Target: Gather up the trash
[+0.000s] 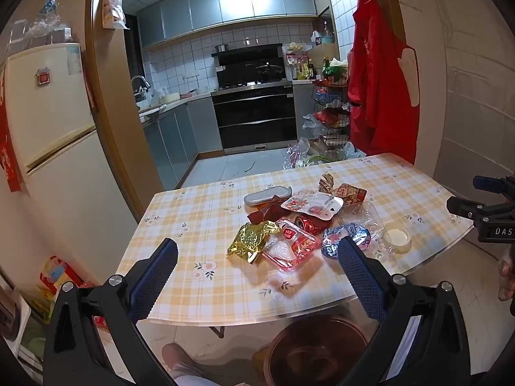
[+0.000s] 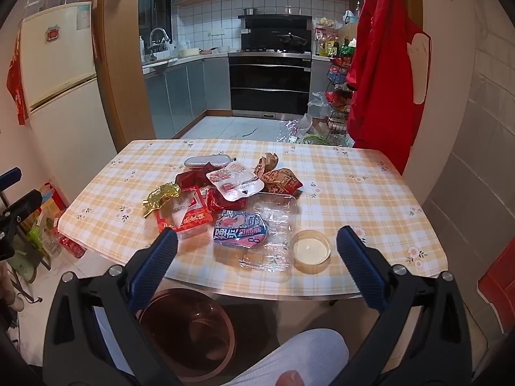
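Note:
A heap of trash lies on the checked table (image 1: pixel 199 225) (image 2: pixel 354 199): a gold wrapper (image 1: pixel 249 241) (image 2: pixel 161 197), a red plastic tray (image 1: pixel 291 247) (image 2: pixel 186 217), a blue-pink crushed can (image 1: pixel 346 236) (image 2: pixel 241 231), a clear plastic tray (image 2: pixel 273 241), a small round cup (image 1: pixel 397 239) (image 2: pixel 312 246), a white lidded pack (image 1: pixel 312 206) (image 2: pixel 235 181) and brown wrappers (image 1: pixel 341 189) (image 2: pixel 276 173). A brown bin (image 1: pixel 318 350) (image 2: pixel 186 331) stands on the floor under the near table edge. My left gripper (image 1: pixel 257 257) and right gripper (image 2: pixel 257 247) are both open and empty, near the table's front edge.
A grey pouch (image 1: pixel 267 194) (image 2: pixel 207 160) lies behind the heap. A fridge (image 1: pixel 48 112) stands left, a red garment (image 1: pixel 376 74) (image 2: pixel 383 64) hangs right of the doorway. The kitchen lies beyond the table. A person's leg (image 2: pixel 305 357) is beside the bin.

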### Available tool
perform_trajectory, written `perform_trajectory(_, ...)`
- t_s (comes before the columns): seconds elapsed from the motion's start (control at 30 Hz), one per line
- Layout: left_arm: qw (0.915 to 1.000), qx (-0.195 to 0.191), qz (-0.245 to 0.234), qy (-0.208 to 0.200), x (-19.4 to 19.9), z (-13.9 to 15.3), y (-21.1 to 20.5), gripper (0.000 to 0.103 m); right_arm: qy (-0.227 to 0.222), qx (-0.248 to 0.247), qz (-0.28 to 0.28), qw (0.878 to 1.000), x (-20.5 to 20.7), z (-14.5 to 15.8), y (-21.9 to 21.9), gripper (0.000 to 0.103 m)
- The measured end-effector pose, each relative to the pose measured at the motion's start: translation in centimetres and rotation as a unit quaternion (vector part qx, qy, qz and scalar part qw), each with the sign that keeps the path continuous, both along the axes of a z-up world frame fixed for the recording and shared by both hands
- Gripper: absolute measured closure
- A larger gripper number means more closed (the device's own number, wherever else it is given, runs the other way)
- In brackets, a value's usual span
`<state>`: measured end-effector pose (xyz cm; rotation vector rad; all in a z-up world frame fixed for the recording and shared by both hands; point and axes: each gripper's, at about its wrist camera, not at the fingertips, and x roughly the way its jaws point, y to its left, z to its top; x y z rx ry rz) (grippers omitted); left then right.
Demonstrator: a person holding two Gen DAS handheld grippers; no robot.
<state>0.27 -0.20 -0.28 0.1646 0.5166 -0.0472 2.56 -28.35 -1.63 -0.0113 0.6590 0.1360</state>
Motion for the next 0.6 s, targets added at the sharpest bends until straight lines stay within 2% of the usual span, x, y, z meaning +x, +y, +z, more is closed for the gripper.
perform_trajectory(0.43,1.0000,-0.003,-0.003,-0.001,-0.23,-0.33,0.93,0.005,-0.001,0.001,-0.001,1.000,-0.03,0.09,-0.10,0.006)
perform_trajectory(0.6,1.0000,0.002,-0.006,-0.001,-0.25,0.06,0.05,0.005,-0.001,0.001,0.000,1.000,-0.06,0.17,-0.07,0.006)
